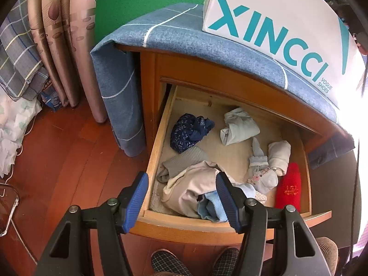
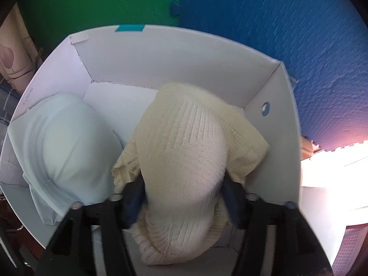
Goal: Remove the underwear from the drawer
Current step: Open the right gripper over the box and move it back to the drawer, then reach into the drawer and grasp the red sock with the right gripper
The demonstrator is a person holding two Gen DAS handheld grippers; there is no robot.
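A: While the right gripper point(image 2: 181, 197) clamps the cream knit garment point(image 2: 184, 151) over the white shoe box point(image 2: 273, 119), where is the left gripper point(image 1: 181, 197)?

B: Jaws apart, empty, above the open drawer point(image 1: 158, 142); more underwear lies inside, beige bundle point(image 1: 191, 188) nearest.

A: Risks?

B: The knit may snag on a pad at release, or drape over the box wall. The left could pinch two pieces.

Ahead and right of my left claw point(image 1: 181, 195), I read "XINCCI" and small "VOGUE SHOES" in teal on the white shoebox point(image 1: 276, 23).
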